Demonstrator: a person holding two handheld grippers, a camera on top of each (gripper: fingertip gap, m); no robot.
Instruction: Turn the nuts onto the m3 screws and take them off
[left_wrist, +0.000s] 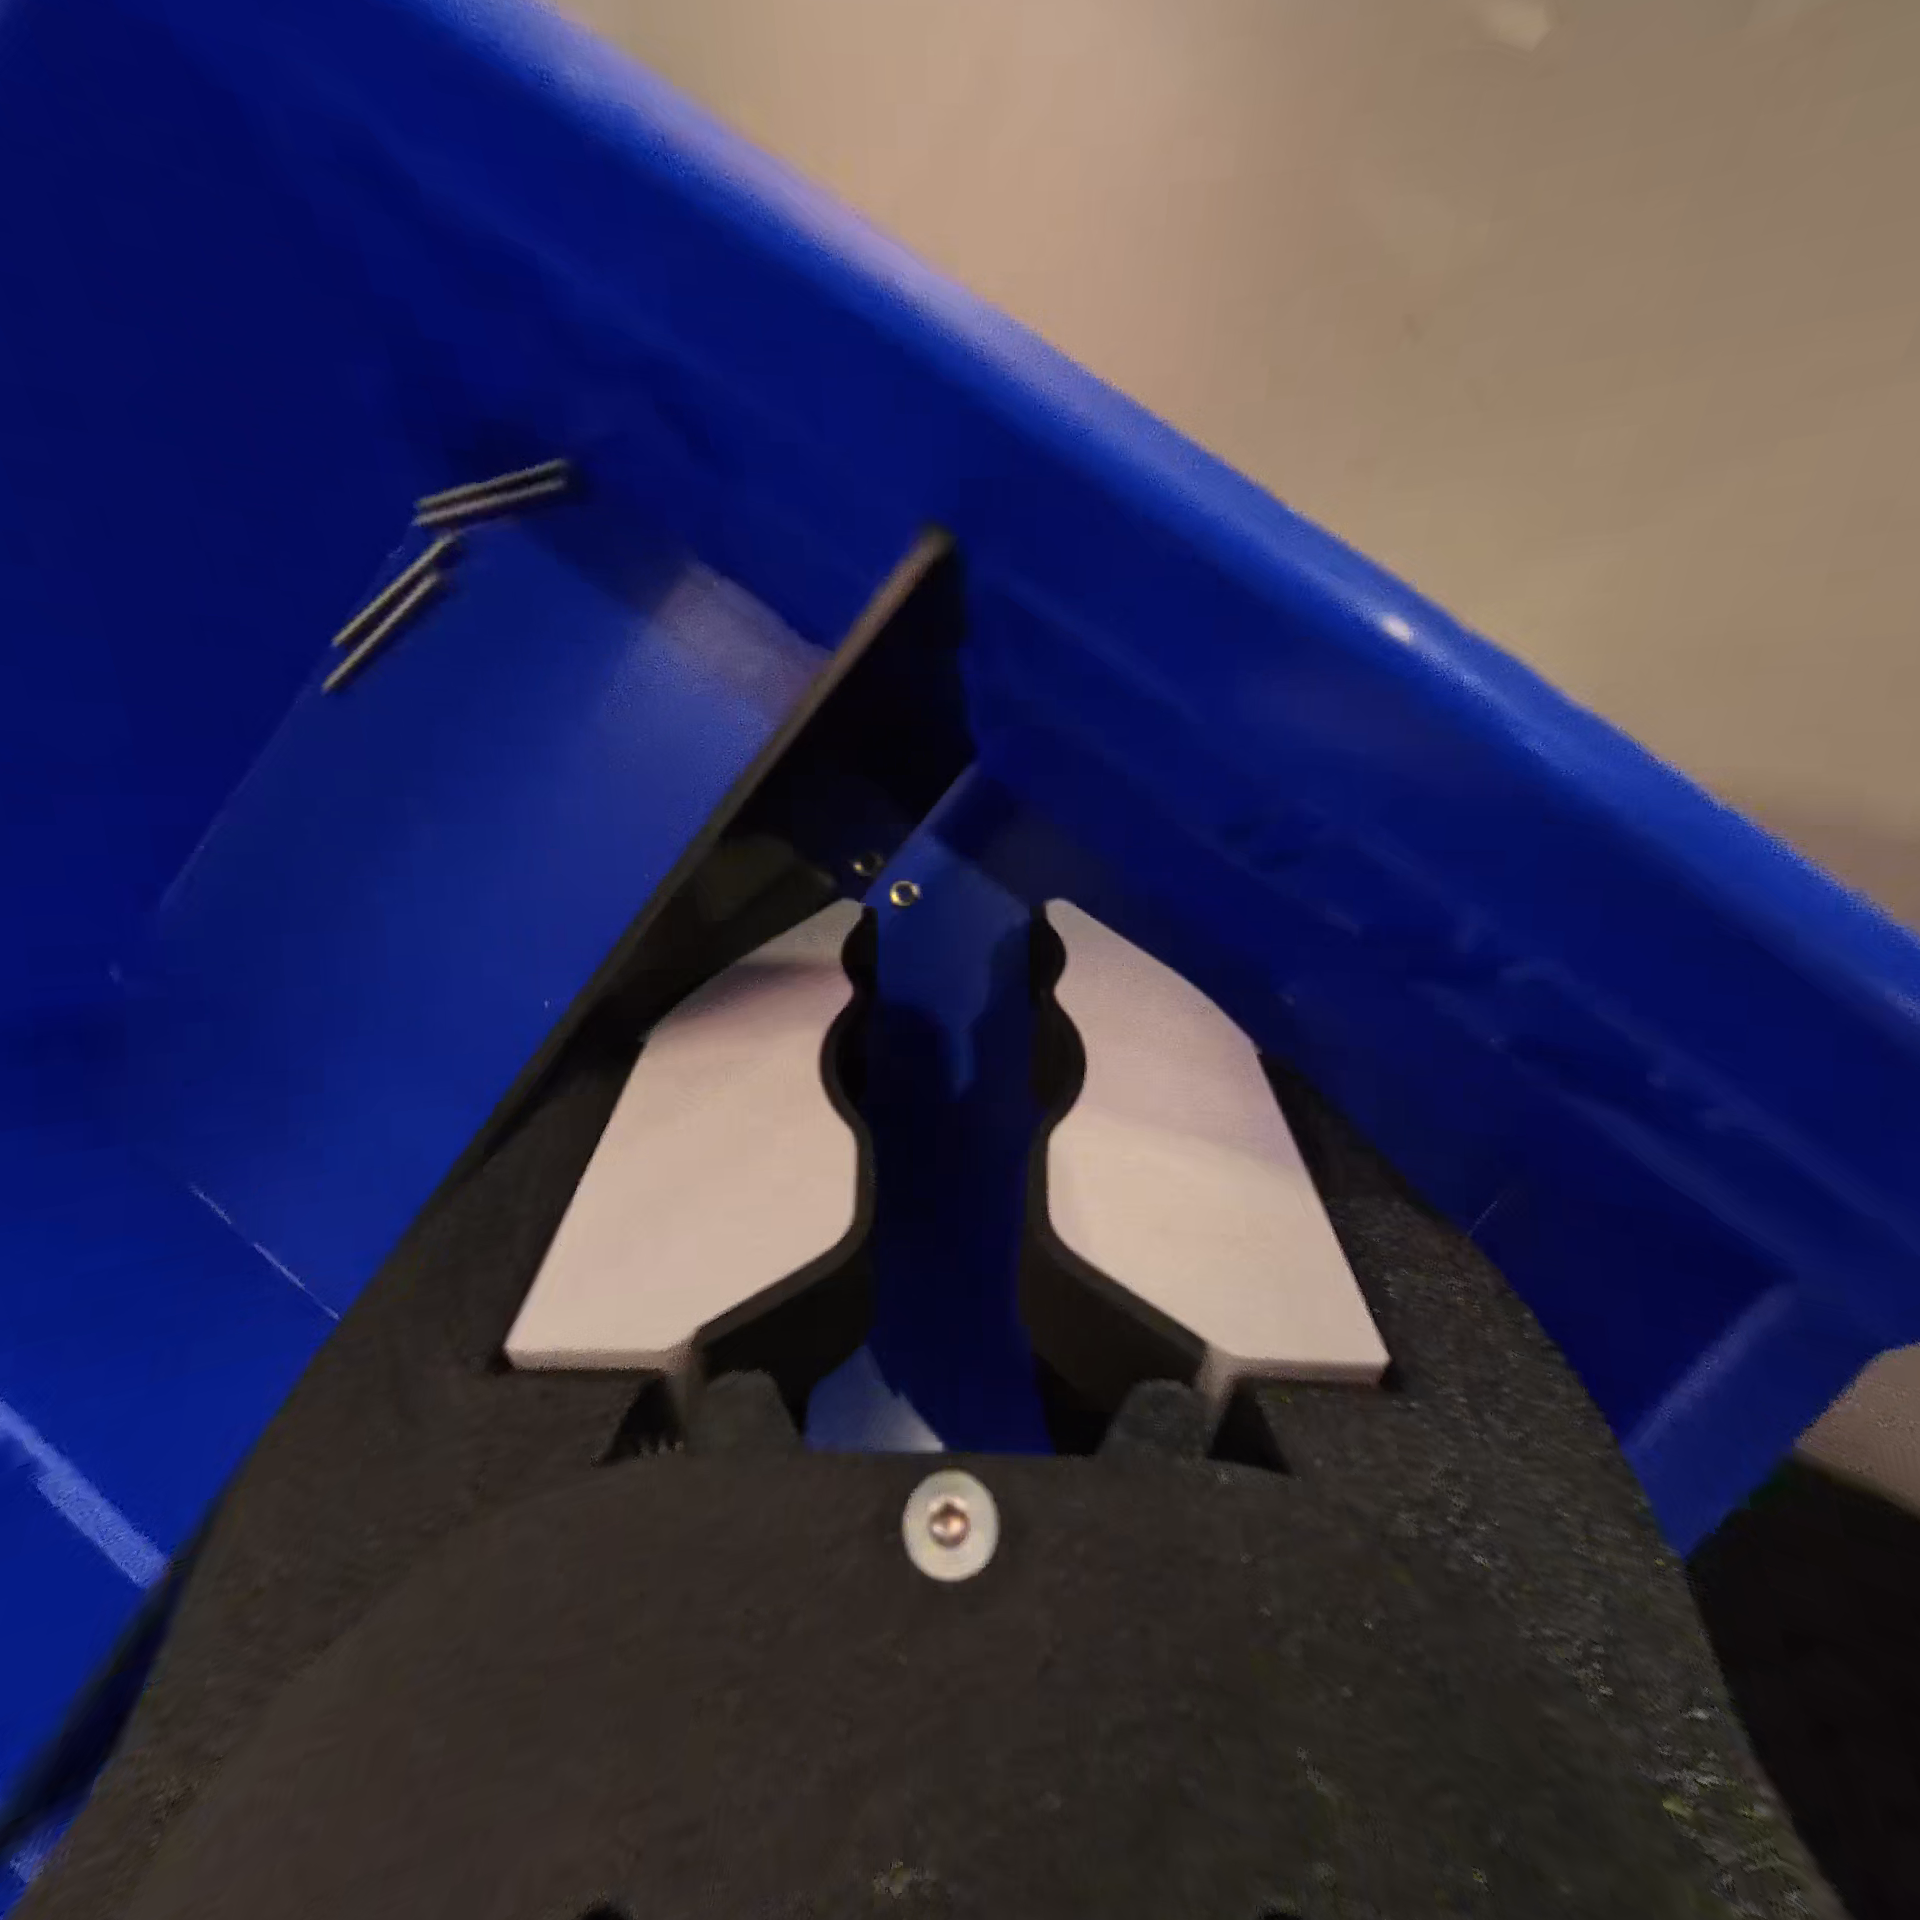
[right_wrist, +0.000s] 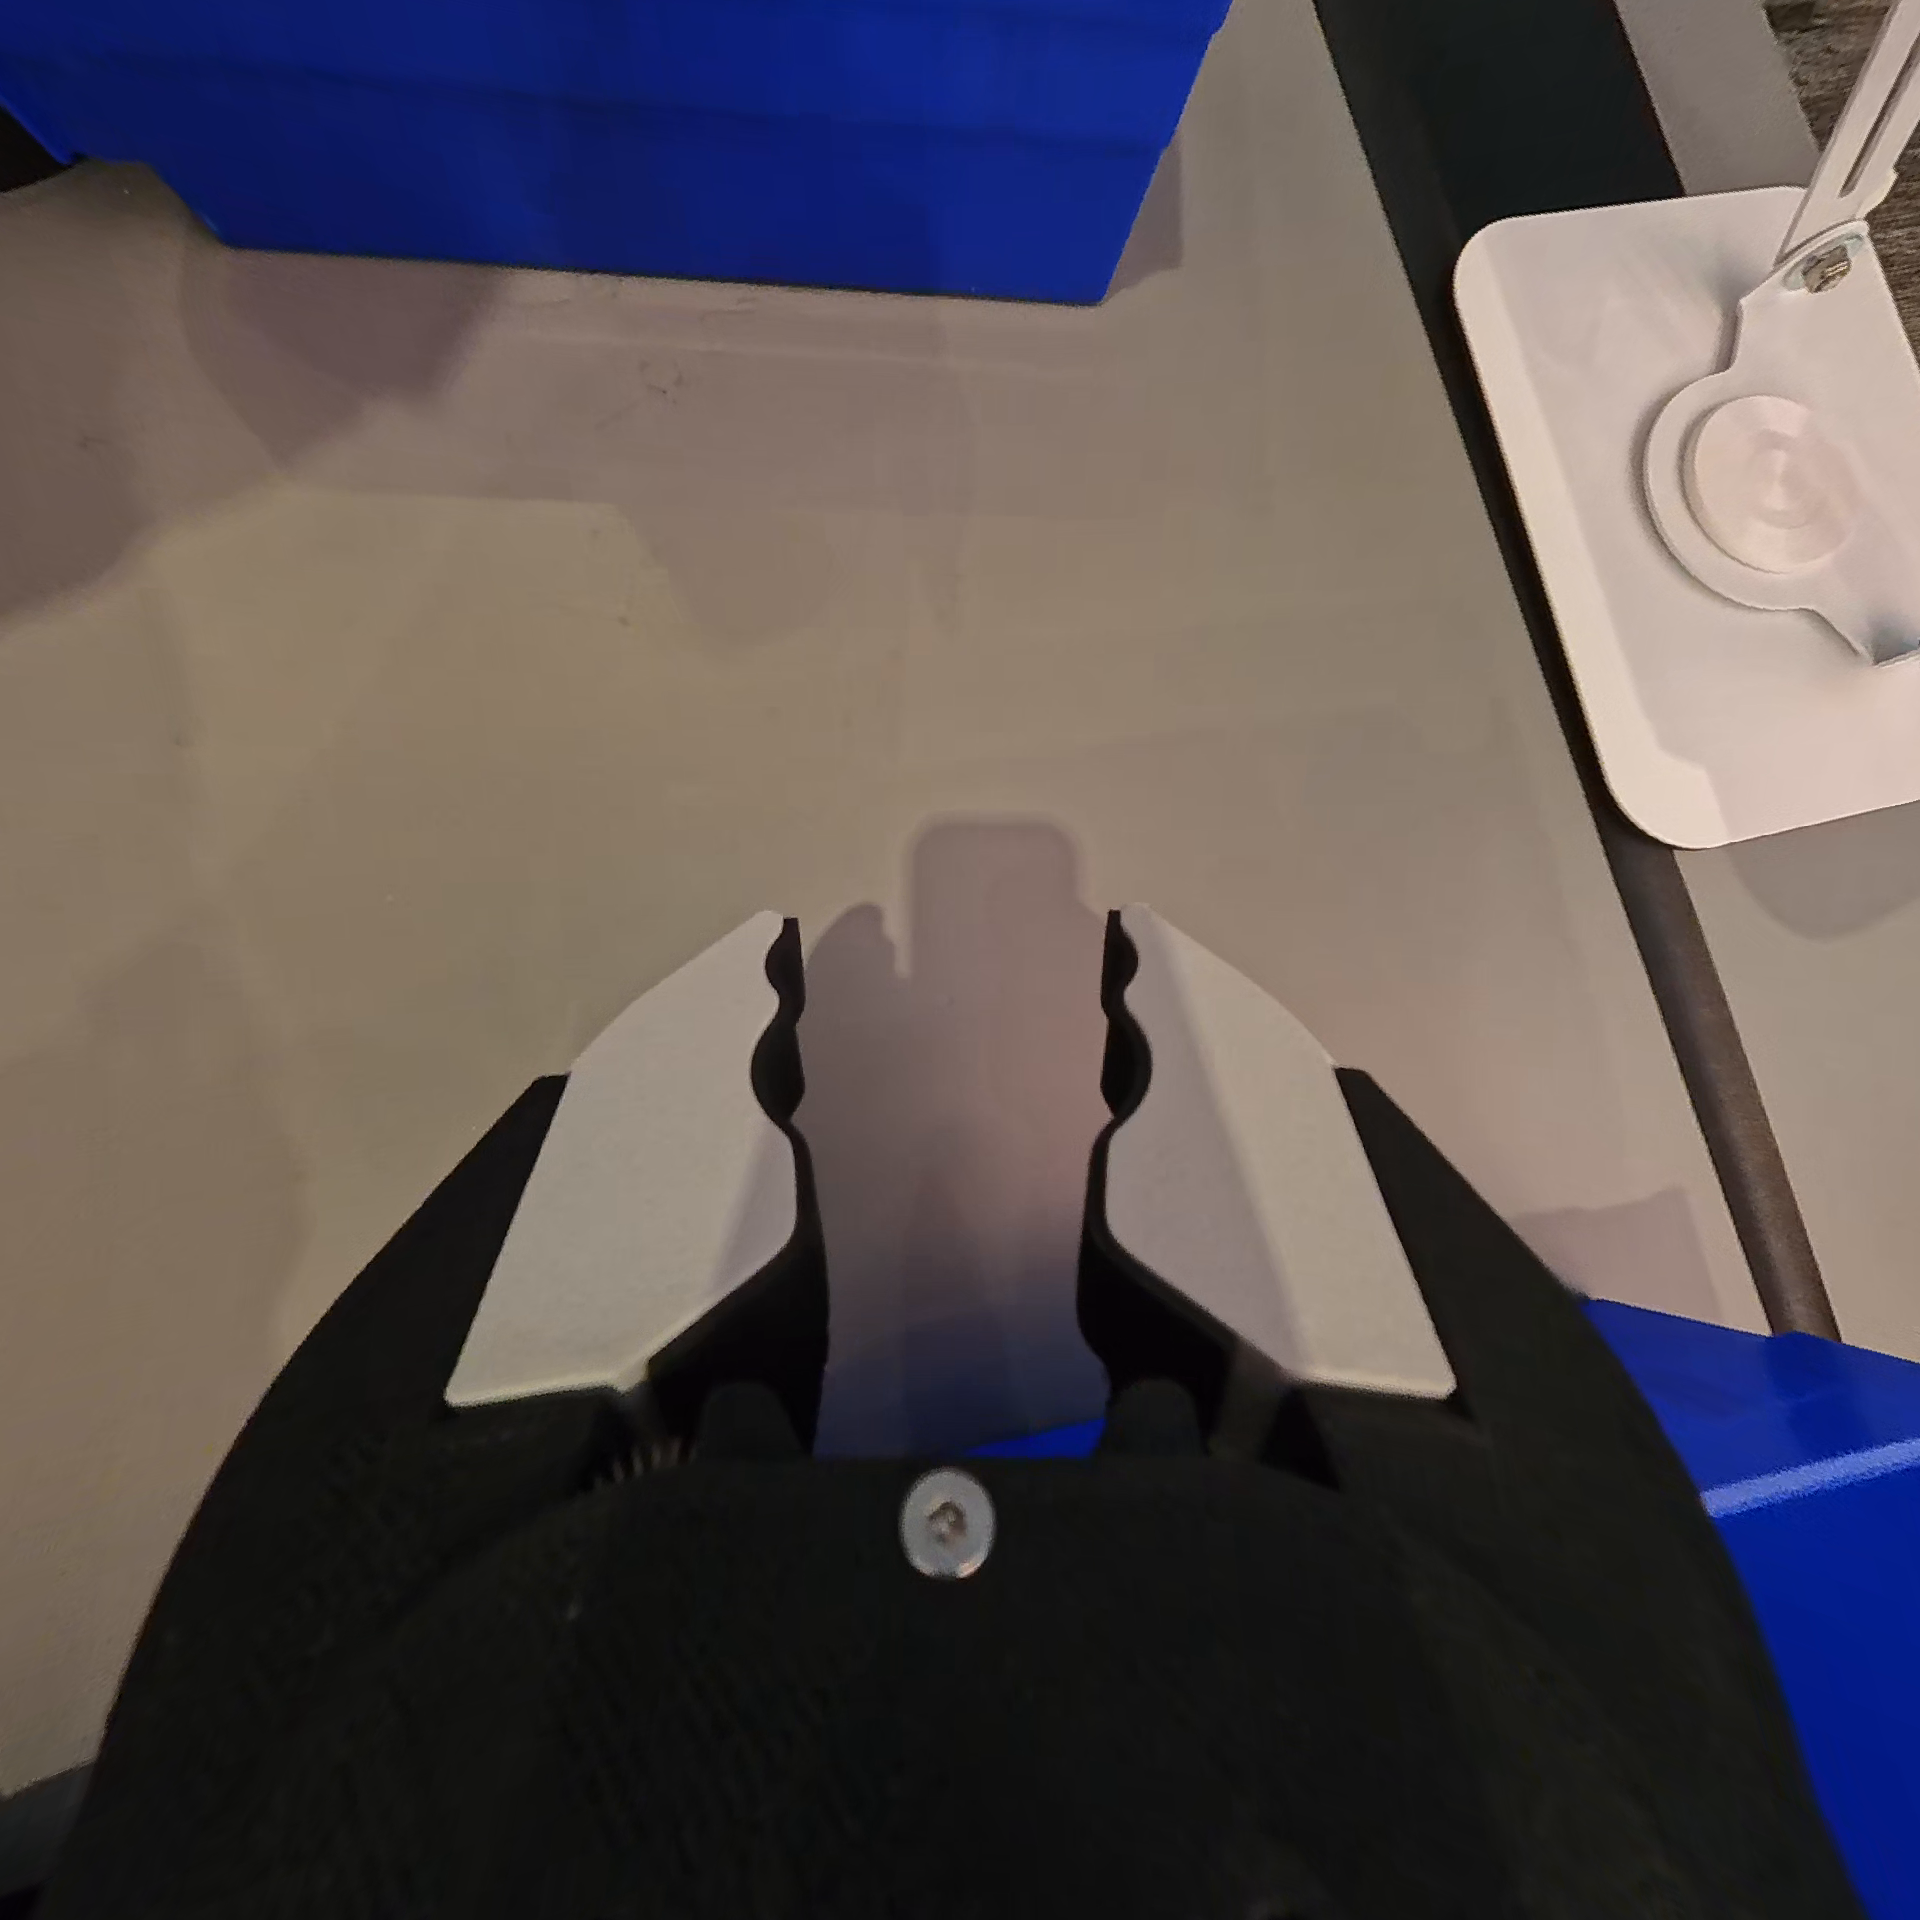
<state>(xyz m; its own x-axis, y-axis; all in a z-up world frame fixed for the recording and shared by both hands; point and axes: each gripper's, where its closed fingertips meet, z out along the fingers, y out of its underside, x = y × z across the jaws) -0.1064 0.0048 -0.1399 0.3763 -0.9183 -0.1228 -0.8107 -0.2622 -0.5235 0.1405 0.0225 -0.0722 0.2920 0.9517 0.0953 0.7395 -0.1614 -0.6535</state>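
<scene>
Inside blue bin (left_wrist: 1195, 675), by black divider (left_wrist: 790, 727), left gripper (left_wrist: 951, 914) parted, empty; centre tips over nut (left_wrist: 905, 891) first. Right gripper (right_wrist: 951, 930) parted over table (right_wrist: 416, 727).

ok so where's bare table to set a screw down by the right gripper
Bare grey table lies ahead of the open right gripper, bordered by the blue bin at the far side and the white stand base to the right. It is crowded in the left gripper's bin compartment, tight against the black divider.
</scene>
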